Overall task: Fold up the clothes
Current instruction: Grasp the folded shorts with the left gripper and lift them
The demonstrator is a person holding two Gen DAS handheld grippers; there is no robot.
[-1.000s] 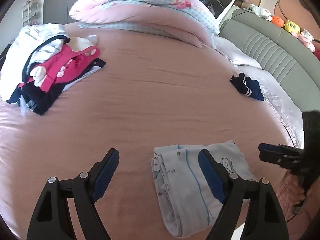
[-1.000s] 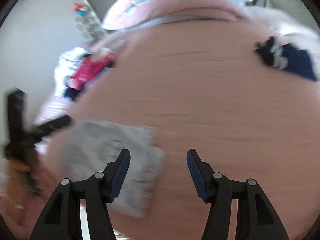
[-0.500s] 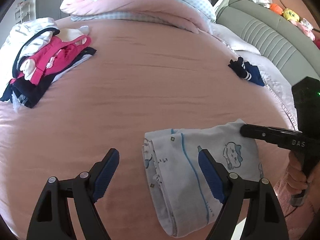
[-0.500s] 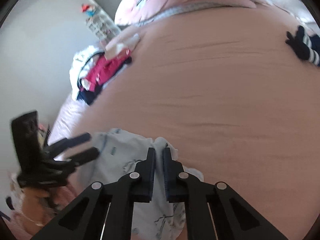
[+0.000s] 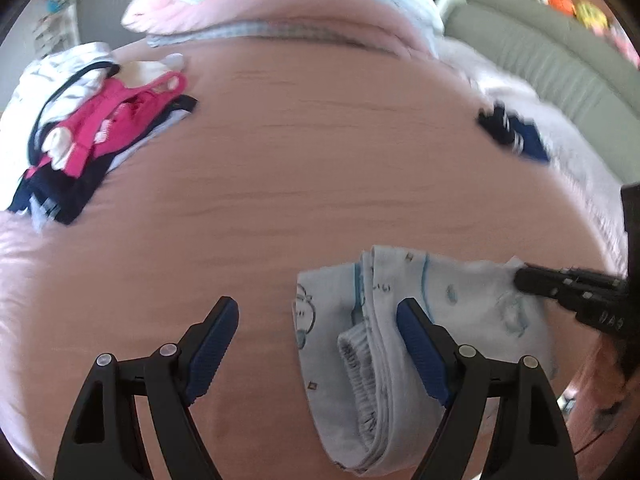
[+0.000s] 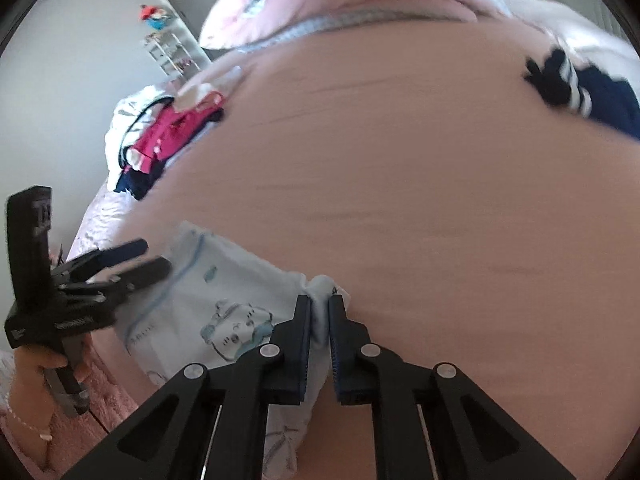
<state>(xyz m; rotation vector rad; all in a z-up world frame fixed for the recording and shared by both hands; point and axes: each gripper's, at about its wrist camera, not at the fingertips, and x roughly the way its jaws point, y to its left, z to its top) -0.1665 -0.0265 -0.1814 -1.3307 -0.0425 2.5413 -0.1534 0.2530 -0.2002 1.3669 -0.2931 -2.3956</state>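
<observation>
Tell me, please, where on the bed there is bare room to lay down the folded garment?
The wide pink sheet is bare between the clothes pile, the navy socks and the quilt. It is crowded near the light-blue garment, where both grippers work.

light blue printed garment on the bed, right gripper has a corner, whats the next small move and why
Probably bring the left gripper onto the near folded edge of the light blue garment and close. Its jaws stand wide open with only one finger over the cloth, while the right gripper, jaws easing open slightly, pinches a bunched corner. Two grips allow a clean fold.
</observation>
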